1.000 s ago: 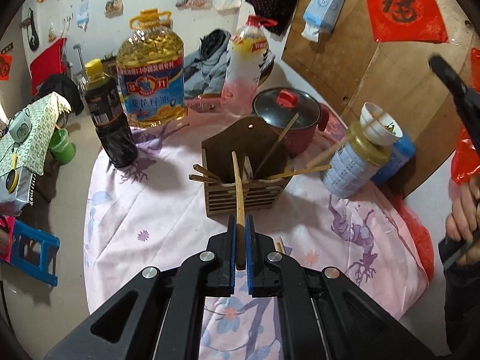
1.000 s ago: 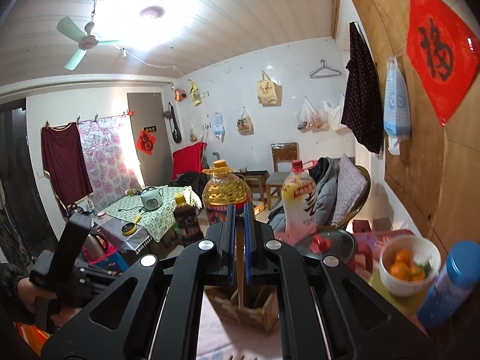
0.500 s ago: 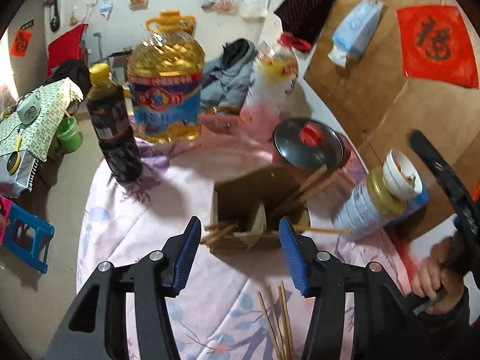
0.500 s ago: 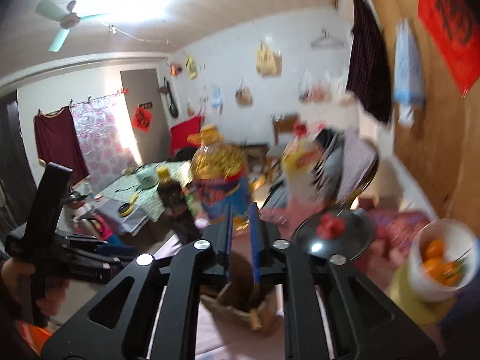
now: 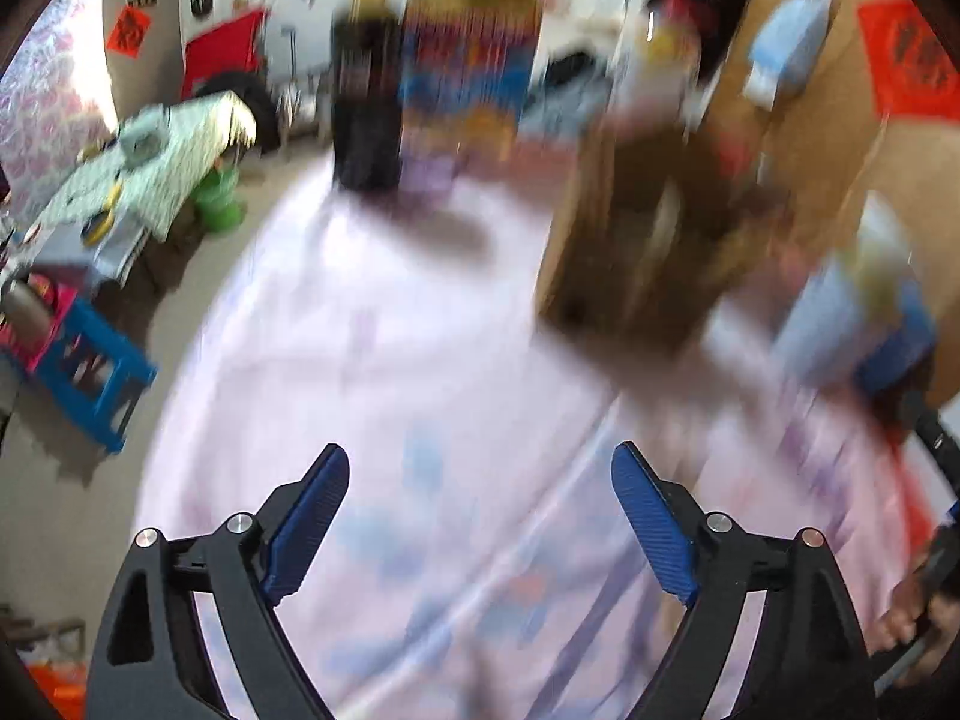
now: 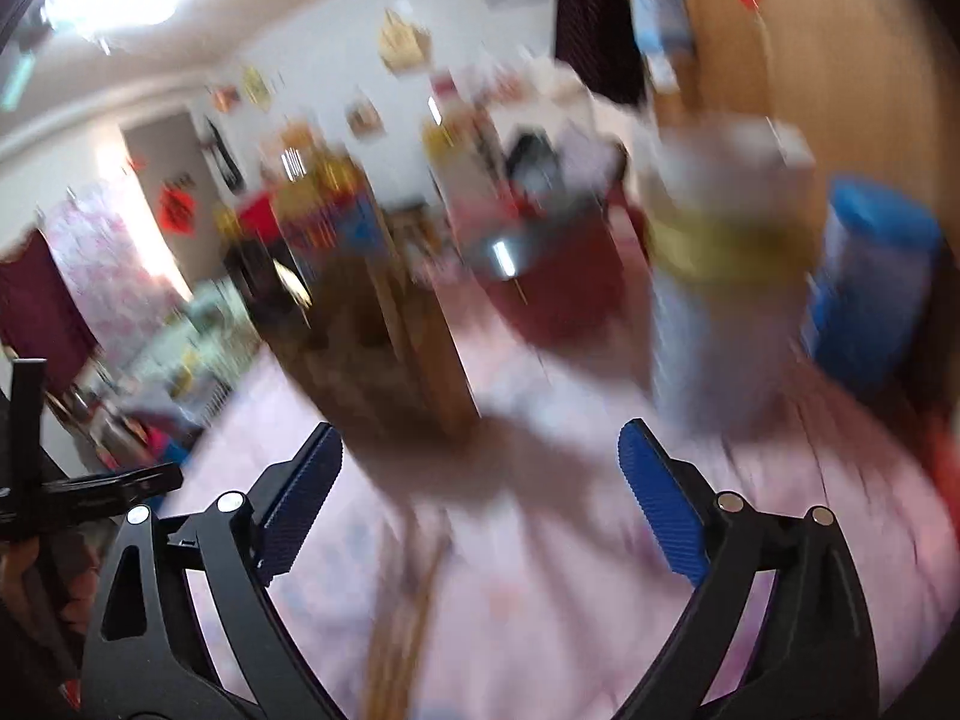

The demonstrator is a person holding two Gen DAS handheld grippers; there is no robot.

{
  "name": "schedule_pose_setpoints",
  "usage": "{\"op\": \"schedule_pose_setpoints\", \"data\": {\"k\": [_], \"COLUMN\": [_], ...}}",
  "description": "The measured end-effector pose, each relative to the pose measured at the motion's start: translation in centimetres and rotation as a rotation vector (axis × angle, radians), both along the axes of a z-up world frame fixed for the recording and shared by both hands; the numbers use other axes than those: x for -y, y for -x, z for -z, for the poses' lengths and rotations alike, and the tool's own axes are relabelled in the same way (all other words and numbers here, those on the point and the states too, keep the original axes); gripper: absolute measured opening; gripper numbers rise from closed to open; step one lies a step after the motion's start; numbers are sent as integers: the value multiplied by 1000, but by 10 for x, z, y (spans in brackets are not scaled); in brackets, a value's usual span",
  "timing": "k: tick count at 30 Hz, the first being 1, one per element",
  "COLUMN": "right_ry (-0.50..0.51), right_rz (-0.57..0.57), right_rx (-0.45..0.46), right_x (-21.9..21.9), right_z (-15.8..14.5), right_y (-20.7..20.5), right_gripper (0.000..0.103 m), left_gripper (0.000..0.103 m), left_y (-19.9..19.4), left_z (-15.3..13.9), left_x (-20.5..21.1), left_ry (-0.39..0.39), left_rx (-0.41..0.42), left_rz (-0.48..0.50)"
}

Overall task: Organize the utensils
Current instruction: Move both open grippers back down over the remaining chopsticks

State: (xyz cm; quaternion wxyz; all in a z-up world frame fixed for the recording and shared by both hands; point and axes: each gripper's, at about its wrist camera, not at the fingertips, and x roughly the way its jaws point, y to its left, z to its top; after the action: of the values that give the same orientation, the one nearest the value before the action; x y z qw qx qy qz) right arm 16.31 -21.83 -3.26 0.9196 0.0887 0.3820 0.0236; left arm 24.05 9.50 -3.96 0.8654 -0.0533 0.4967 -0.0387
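My left gripper (image 5: 480,531) is spread wide and empty over the pink tablecloth (image 5: 384,360); my right gripper (image 6: 480,504) gapes empty too. I judge both are opened to take the loose chopsticks (image 6: 408,600) lying on the cloth just in front of the wooden utensil holder (image 6: 366,336) — right between my right fingers. The holder's contents are too blurred to read. Behind it stand a red pot (image 6: 552,276) and an oil jug (image 5: 474,60).

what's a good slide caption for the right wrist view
Motion-blurred view: right claw wide open above loose chopsticks on the pink tablecloth, wooden holder behind.
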Motion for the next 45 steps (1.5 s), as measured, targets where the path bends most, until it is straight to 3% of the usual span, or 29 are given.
{"op": "schedule_pose_setpoints", "data": {"k": [3,6,9,17,23,32,43,45], "right_ry": [129,167,144,151,175,229,252,255], "right_rz": [-7,-52,-93,-147,-116,-31,37,30], "right_rx": [-75,-126,-158,-175,-170,-150,-163,-164], "right_x": [-4,-9,-17,-26,-13,17,37,35], "right_z": [32,51,54,56,51,39,38,38], "right_y": [37,59,52,68,80,102,115,115], "right_gripper": [96,96,96,96,96,96,96,96], "left_gripper": [87,87,87,88,88,89,93,98], "left_y": [40,61,62,76,72,37,19,17], "left_z": [48,72,67,67,77,82,91,92], "left_x": [4,6,5,35,66,92,112,116], "left_ry": [-26,27,50,2,-2,18,-123,-149], "left_rx": [-85,-153,-124,-106,-130,-121,-106,-95], "left_rz": [32,62,73,173,256,253,248,251]}}
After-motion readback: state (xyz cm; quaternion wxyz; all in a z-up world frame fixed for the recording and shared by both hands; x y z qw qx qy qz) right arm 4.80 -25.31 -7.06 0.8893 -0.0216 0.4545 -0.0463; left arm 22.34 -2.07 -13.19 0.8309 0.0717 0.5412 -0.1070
